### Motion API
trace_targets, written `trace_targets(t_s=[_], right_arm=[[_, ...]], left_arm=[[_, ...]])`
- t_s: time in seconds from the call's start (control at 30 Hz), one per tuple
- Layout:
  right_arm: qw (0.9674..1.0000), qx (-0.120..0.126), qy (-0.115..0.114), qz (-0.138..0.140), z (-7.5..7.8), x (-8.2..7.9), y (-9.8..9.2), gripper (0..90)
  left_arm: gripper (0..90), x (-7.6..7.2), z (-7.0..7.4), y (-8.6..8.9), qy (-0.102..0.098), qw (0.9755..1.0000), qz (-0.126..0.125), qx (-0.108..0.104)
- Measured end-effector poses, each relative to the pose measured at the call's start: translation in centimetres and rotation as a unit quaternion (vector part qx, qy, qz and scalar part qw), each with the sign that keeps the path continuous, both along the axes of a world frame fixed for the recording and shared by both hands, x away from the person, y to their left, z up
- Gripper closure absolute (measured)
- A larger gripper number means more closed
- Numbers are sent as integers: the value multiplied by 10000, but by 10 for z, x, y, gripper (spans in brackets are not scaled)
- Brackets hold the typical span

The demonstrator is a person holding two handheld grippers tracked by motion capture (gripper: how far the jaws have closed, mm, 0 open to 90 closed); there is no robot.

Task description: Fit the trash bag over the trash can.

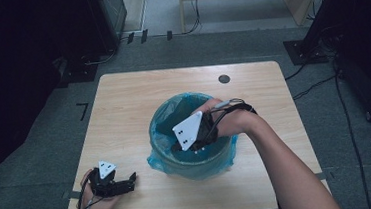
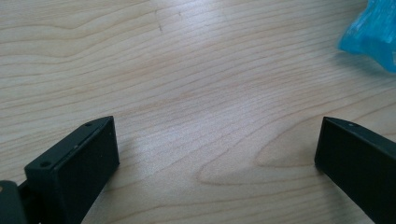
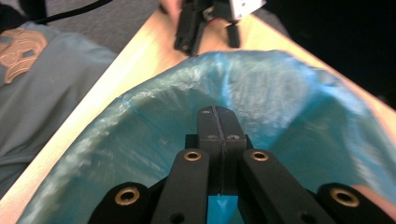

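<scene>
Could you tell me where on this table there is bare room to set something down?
The table is bare along its far edge behind the bin, and on its left side between the bin and the left gripper. The middle is crowded: the right gripper reaches into the bin's blue liner.

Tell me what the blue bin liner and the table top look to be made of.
Blue liner: looks like thin plastic film, translucent with a slight sheen; it wrinkles and drapes loosely over the bin's rim. Table top: pale wood grain with a smooth, faintly glossy finish; whether solid wood or a printed laminate is not clear from the look alone.
</scene>
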State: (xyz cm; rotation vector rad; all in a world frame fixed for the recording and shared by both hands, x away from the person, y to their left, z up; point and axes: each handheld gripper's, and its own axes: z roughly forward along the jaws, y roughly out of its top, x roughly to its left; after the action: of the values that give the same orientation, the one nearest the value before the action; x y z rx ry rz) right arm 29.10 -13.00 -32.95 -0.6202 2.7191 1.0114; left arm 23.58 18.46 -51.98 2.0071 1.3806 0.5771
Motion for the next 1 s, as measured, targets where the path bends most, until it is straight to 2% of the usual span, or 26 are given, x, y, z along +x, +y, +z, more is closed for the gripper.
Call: trace_targets(t_s=[0.17,0.23,0.27,0.4,0.57,0.67,0.73,0.9,1.0], right_arm=[[9994,-301,139,135,-17,5,14,900],[9985,-429,295,178,-27,7,21,900],[9985,-429,295,178,-27,7,21,900],[9958,-513,743,167,-42,13,26,900],[9942,-684,814,153,-51,17,31,900],[9951,-688,709,42,-58,18,34,900],[9944,-768,726,8,-63,18,36,900],[9917,-1083,683,100,-77,19,42,900],[9912,-1122,690,117,-79,20,43,900]], left_arm=[[0,0,0,0,2,10000,0,2],[0,0,0,0,2,10000,1,2],[0,0,0,0,1,10000,1,1],[0,0,0,0,2,10000,1,1],[0,0,0,0,1,10000,1,3],[0,0,0,0,1,10000,1,1],[0,0,0,0,1,10000,1,1],[0,0,0,0,2,10000,0,3],[0,0,0,0,2,10000,1,3]])
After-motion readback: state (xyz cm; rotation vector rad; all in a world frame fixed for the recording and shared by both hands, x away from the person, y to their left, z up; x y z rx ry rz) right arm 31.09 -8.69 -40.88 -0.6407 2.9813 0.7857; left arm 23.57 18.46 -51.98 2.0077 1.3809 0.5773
